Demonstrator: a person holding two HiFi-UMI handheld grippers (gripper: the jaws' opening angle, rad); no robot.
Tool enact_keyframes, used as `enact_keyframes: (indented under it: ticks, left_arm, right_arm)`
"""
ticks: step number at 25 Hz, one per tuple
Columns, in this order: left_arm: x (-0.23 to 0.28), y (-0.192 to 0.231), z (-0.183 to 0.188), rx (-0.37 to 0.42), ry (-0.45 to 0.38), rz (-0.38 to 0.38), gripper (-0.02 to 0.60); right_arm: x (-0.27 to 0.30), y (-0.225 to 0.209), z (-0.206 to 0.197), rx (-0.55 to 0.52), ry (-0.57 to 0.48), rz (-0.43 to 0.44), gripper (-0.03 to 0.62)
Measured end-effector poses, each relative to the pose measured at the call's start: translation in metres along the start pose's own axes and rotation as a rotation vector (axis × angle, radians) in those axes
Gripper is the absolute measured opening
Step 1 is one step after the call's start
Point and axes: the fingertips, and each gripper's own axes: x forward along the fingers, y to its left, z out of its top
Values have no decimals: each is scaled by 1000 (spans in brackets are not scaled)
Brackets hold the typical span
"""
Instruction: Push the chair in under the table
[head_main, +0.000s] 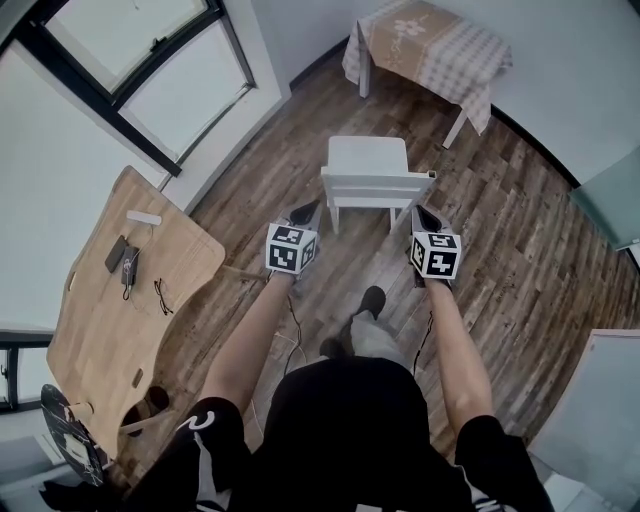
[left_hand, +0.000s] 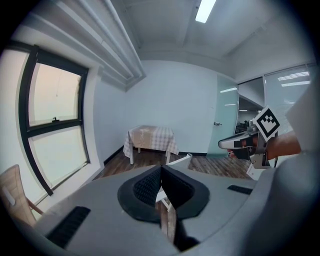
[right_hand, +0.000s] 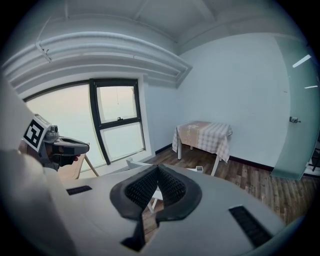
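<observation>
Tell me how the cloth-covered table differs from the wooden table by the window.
The cloth-covered table wears a checked cloth; the wooden table is uncovered. The cloth-covered table carries nothing visible; the wooden table holds small items. Both stand on the plank floor.

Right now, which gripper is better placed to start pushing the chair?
Right, marginally: the right gripper lines up behind the chair; the left gripper points just outside its edge. Both are shut.
</observation>
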Motion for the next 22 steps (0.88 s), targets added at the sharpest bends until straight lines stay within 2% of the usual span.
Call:
enact_keyframes:
  ticks: [10,13,18,22]
  left_arm:
    - [71,16,-12,-29,83,46,26]
    - [87,22,-15,-50,99,55,26]
    - [111,34,-17,-75,123,85,28]
    - [128,46,-26,-83,154,113,31]
  right_arm:
    - [56,-58,-7,-12,66,12,17]
    - [68,-75,-13,-25,91,4,32]
    - [91,-104,-25,-34,139,-10,101]
    - [110,-126,-33,-45,168,-32,115]
